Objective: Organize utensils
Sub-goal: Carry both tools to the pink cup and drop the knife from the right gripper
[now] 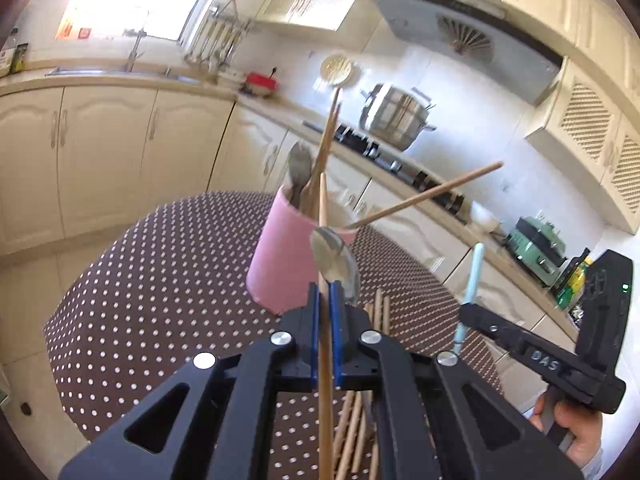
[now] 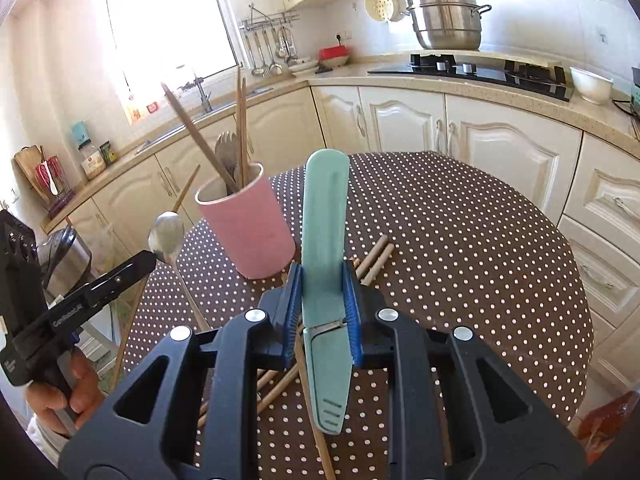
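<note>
A pink cup (image 1: 280, 256) (image 2: 248, 232) stands on the dotted table and holds chopsticks (image 1: 326, 140) and a fork or spoon (image 1: 300, 168). My left gripper (image 1: 326, 292) is shut on a chopstick (image 1: 325, 380) and a metal spoon (image 1: 334, 256), held just before the cup's rim. It also shows in the right wrist view (image 2: 150, 258), left of the cup. My right gripper (image 2: 322, 280) is shut on a light teal sheathed knife (image 2: 324, 264), held upright right of the cup. The knife also shows in the left wrist view (image 1: 472, 280).
Several loose chopsticks (image 2: 372, 260) (image 1: 380, 312) lie on the brown dotted tablecloth (image 2: 460, 248) under the grippers. Kitchen counters, a stove (image 2: 472, 68) with a steel pot (image 2: 446, 20) and a sink lie beyond the table. A white bowl (image 2: 591, 84) sits on the counter.
</note>
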`<state>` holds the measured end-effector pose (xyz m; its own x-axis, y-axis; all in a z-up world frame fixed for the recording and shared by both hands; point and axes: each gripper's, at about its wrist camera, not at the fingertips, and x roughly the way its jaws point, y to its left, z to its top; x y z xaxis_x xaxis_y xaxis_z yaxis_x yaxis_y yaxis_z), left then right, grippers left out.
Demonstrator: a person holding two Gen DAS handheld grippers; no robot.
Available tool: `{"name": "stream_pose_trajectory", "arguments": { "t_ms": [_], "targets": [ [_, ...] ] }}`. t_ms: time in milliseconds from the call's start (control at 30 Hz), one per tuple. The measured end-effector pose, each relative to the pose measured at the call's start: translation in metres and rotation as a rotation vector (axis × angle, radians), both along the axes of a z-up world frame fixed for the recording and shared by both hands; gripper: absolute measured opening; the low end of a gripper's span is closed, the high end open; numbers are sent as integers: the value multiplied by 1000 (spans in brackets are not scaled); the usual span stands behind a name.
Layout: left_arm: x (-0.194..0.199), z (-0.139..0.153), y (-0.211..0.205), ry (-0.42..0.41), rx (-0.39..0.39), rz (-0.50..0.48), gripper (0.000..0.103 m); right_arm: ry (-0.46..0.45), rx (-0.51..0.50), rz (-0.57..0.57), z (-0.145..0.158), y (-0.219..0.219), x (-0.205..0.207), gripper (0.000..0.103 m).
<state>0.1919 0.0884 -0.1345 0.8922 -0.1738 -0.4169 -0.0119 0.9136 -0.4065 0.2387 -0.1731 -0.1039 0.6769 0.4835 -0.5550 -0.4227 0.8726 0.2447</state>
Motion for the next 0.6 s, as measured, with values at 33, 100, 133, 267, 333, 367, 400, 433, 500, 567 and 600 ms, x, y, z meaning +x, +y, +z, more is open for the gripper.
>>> {"name": "stream_pose_trajectory", "arguments": {
  "t_ms": [33,100,133,267,333,367,400,433,500,567,600],
  "targets": [
    [-3,2,-2,-11,3,1,5,-7,6,-1,1,0,0,21],
    [-9,4,2,-20,-6,9,5,-13,11,0,4,0,3,21],
    [-12,5,3,-37,-22,11,5,-16,17,1,5,1,3,21],
    [-14,13,4,-118,-25,-3,5,-36,36,8,14,2,5,20],
    [-11,17,4,-160,-29,-15,5,-44,42,9,18,4,7,20],
    [-9,18,5,-168,-26,-13,5,-51,44,10,21,5,8,20],
    [-6,19,5,-171,-25,-11,5,-51,46,14,23,7,10,20],
    [-2,21,5,-177,-29,-14,5,-54,50,17,24,7,10,20],
    [2,24,6,-191,-22,-12,5,-62,60,19,28,8,13,20],
    [5,29,4,-215,-11,-22,5,-72,67,19,32,8,17,20],
    [7,31,4,-227,-4,-24,5,-77,71,18,35,8,19,20]
  ]
}}
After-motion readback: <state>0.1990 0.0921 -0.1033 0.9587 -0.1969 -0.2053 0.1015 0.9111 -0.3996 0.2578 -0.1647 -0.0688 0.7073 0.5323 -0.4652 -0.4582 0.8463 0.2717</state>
